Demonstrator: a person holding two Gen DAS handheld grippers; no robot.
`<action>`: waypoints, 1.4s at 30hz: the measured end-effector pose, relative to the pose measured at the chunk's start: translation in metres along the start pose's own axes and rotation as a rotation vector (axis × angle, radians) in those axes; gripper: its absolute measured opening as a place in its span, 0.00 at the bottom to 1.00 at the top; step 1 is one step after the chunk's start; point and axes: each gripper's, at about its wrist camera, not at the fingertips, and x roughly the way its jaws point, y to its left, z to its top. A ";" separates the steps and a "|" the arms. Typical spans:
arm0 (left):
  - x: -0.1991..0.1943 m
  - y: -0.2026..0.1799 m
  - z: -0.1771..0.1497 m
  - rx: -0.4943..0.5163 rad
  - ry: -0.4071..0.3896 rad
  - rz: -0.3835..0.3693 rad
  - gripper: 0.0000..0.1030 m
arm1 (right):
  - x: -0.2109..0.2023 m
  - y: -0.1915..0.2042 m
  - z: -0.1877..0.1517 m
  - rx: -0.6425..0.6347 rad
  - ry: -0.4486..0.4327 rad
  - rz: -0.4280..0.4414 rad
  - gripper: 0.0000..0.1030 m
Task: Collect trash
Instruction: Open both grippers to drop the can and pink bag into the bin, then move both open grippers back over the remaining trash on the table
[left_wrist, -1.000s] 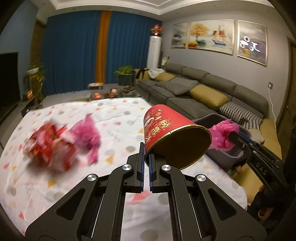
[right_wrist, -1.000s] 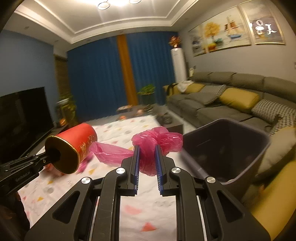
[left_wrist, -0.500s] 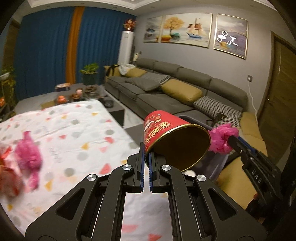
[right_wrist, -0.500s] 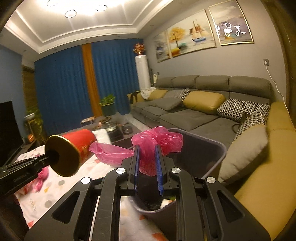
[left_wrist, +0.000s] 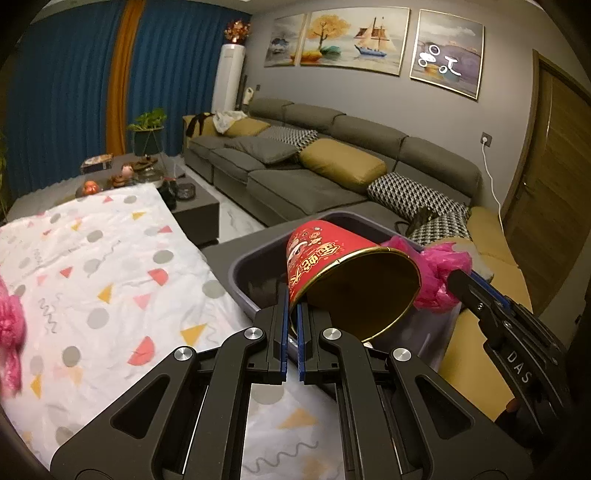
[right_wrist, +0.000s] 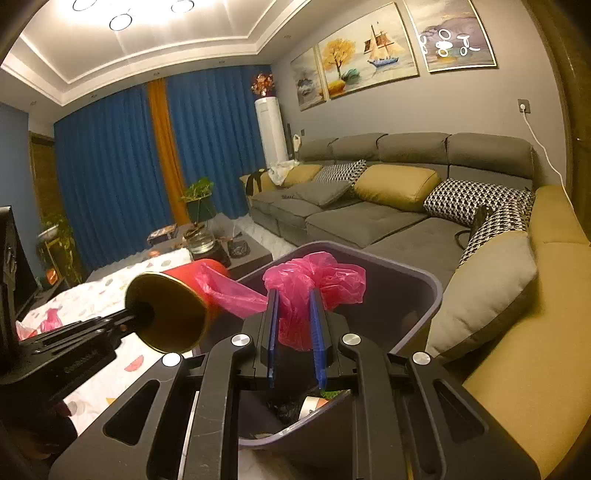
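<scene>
Left gripper (left_wrist: 292, 320) has its blue-lined fingers squeezed on the rim of a red paper cup (left_wrist: 325, 258), which hangs tipped on its side with the gold-lined mouth facing the camera, right over the near edge of the bin. Right gripper (right_wrist: 294, 325) is pinching a crumpled pink plastic bag (right_wrist: 317, 278), also held above the bin.

Going big to small, using the bin as the reference point:

- Grey sectional sofa (right_wrist: 369, 218) wraps around behind and to the right of the bin, with mustard and houndstooth cushions on it.
- Table with a white cloth (left_wrist: 92, 266) covered in coloured triangles and grey dots sits left of the bin, its edge just beside the bin's wall.
- Dark grey trash bin (right_wrist: 432, 291) itself, open top. In the right wrist view there's already some rubbish down at the bottom, can't really tell what it is.
- Cup is over the bin's left side; in the right wrist view it's just left of the pink bag, and a loose tail of the bag overlaps it.
- More pink plastic (left_wrist: 9, 325) lies on the cloth well away from the bin, at the far left edge of the left wrist view, blurry.
</scene>
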 end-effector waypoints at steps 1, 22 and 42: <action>0.003 0.000 0.000 0.000 0.004 -0.001 0.03 | 0.002 0.000 0.000 -0.003 0.007 0.004 0.17; 0.032 0.004 -0.012 -0.028 0.088 -0.090 0.20 | 0.023 -0.005 -0.002 0.000 0.078 0.022 0.23; -0.058 0.059 -0.038 -0.130 -0.044 0.222 0.93 | -0.025 0.016 -0.008 -0.029 -0.013 0.003 0.75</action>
